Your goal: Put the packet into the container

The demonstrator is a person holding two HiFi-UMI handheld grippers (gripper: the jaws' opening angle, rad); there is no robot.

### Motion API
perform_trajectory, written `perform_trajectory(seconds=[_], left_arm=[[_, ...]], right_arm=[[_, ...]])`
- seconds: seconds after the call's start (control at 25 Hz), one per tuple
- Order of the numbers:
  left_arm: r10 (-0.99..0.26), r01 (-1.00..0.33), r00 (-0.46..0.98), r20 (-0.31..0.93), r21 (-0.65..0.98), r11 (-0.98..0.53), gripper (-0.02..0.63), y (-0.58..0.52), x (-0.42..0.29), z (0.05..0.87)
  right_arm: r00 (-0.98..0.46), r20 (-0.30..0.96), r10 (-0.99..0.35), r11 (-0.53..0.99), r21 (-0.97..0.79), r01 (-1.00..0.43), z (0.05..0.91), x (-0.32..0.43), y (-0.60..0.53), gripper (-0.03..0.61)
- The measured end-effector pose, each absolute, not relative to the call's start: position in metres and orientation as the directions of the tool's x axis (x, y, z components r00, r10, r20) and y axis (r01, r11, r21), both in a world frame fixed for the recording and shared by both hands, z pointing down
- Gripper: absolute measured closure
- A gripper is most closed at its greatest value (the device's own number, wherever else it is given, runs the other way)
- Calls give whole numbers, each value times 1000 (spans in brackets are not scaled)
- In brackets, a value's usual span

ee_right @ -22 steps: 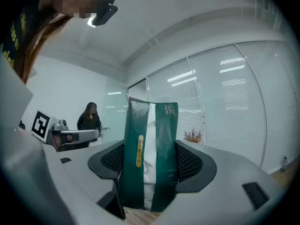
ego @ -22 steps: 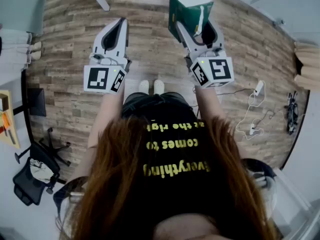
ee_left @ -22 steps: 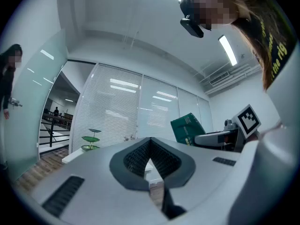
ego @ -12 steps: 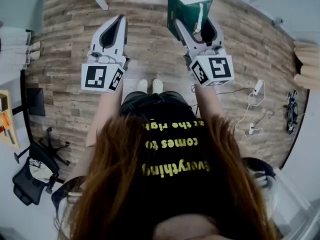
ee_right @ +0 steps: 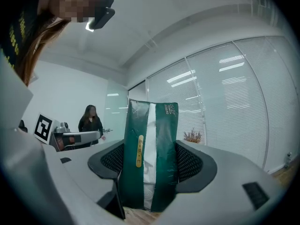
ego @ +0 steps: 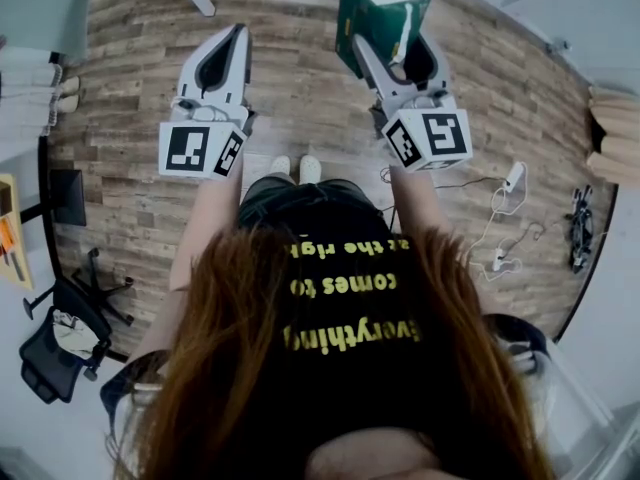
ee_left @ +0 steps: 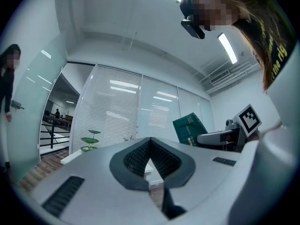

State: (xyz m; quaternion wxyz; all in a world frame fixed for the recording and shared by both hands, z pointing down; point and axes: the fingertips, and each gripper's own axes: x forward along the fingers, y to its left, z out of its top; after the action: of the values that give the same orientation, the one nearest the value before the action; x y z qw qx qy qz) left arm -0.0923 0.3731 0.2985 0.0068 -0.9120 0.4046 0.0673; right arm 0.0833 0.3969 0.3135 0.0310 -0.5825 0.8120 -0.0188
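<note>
At upper right, my right tool point(ego: 396, 48) stays clamped on the green packet point(ego: 385, 8), barely shifted; my left tool point(ego: 238, 38) rides pressed together, empty. No container shows, so placing is still ahead.

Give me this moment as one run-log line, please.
right gripper: shut on green packet, lifted off the floor | left gripper: shut, empty | container: not in view

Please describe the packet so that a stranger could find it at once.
Above the wooden floor the person holds two grey tools. The packet sits clamped between the jaws of the right tool. It is dark green with a white stripe; the left tool holds nothing.
</note>
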Motion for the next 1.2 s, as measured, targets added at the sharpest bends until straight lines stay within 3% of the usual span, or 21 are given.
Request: perform_trajectory(seconds=[0.68, 1.2], left_arm=[[-771, -772, 625, -118, 51, -634, 614, 336, -78, 308], [-756, -756, 641, -131, 61, -651, 614, 197, -88, 313]], right_arm=[[-312, -18, -950, 313, -84, -946, 322, 124, 363, 256], [-278, -17, -960, 279, -75, -957, 320, 118, 235, 256]])
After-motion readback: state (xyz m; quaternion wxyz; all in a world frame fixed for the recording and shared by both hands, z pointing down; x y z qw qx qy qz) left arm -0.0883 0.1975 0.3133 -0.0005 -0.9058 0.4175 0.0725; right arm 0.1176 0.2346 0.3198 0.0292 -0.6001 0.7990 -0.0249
